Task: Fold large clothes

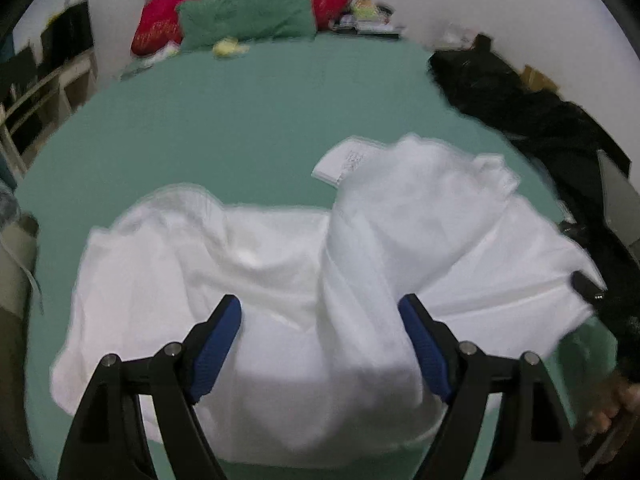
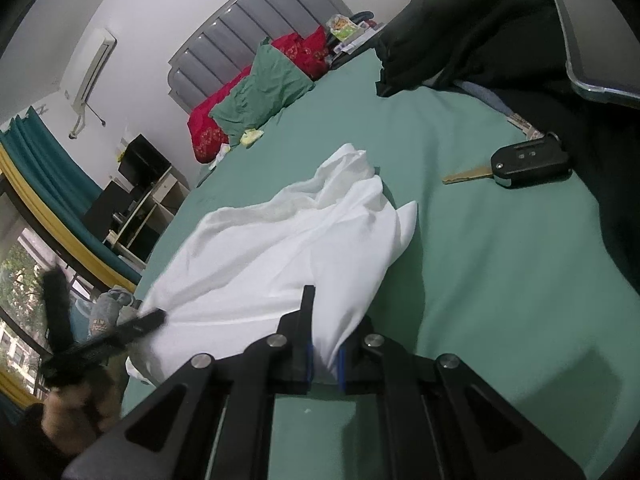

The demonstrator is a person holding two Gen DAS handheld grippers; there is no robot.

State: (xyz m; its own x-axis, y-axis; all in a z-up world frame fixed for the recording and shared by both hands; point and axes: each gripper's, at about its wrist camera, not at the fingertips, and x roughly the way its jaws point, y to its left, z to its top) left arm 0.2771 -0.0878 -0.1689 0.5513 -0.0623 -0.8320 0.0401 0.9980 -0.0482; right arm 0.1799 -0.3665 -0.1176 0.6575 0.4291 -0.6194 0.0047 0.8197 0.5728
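Note:
A large white garment (image 1: 280,280) lies crumpled on the green bed sheet (image 1: 240,128), with a white label (image 1: 346,160) showing at its far edge. My left gripper (image 1: 320,320) is open, its blue pads (image 1: 218,352) spread wide just above the cloth near its front. In the right wrist view the same white garment (image 2: 272,248) lies bunched ahead. My right gripper (image 2: 324,356) is shut on a fold of its near right edge. The left gripper (image 2: 100,340) also shows blurred at the lower left of that view.
A green pillow (image 1: 244,16) and red pillows (image 1: 158,24) lie at the headboard. Dark clothing (image 1: 520,104) is piled along the bed's right side. A car key (image 2: 524,162) lies on the sheet right of the garment. A tablet (image 2: 600,36) rests on the dark pile.

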